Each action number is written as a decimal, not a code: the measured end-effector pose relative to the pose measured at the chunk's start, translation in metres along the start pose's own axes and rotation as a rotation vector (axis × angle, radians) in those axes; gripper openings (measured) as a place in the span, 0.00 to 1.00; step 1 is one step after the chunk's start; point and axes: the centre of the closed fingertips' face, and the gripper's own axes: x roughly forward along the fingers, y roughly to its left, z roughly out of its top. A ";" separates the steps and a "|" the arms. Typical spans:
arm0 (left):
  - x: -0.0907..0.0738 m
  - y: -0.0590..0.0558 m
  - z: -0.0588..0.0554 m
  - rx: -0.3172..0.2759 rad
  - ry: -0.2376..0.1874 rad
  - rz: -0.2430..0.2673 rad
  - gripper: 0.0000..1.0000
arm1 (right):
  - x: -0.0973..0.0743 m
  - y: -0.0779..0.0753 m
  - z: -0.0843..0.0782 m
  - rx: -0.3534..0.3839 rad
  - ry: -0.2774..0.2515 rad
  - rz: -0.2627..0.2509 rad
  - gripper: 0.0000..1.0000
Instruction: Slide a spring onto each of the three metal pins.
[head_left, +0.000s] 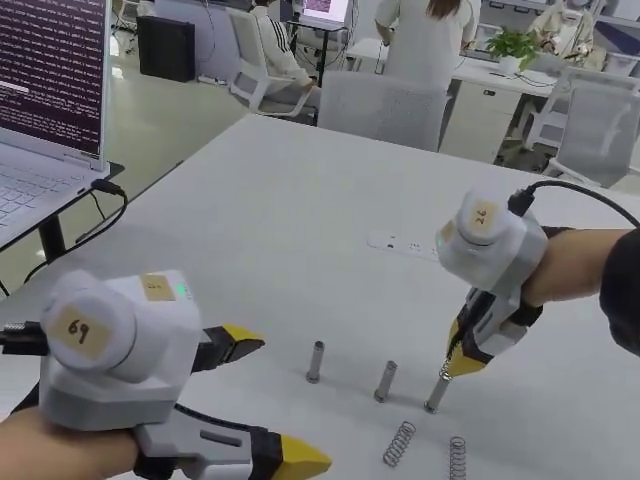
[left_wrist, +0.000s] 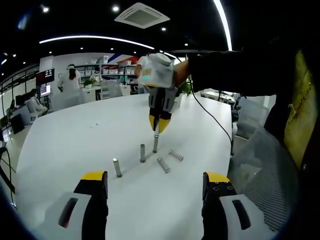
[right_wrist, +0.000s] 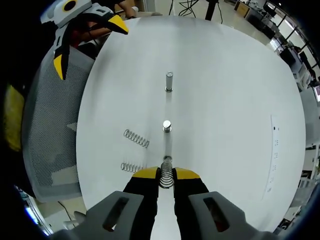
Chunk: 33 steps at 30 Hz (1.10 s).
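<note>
Three short metal pins stand upright in a row on the white table: left pin (head_left: 316, 361), middle pin (head_left: 385, 381), right pin (head_left: 437, 391). My right gripper (head_left: 465, 362) is shut on a small spring (right_wrist: 166, 178), held right at the top of the right pin (left_wrist: 155, 143). Beyond it in the right gripper view are the middle pin (right_wrist: 166, 126) and the far pin (right_wrist: 169, 81), both bare. Two loose springs (head_left: 400, 443) (head_left: 457, 457) lie flat near the table's front. My left gripper (head_left: 275, 400) hangs open and empty to the left of the pins.
An open laptop (head_left: 50, 100) with a cable sits on a stand at the far left. A flat white strip (head_left: 400, 245) lies on the table behind the pins. Office chairs (head_left: 385, 108) and people stand beyond the table's far edge.
</note>
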 end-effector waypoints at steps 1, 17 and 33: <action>0.000 0.000 0.000 -0.001 -0.001 0.000 0.74 | 0.000 0.000 0.000 0.000 -0.001 0.000 0.08; 0.000 0.000 -0.001 -0.005 0.000 -0.001 0.73 | 0.005 -0.001 -0.002 0.007 0.001 0.002 0.08; 0.000 0.001 -0.002 -0.006 0.002 -0.001 0.73 | 0.019 -0.003 -0.004 0.013 0.003 0.009 0.08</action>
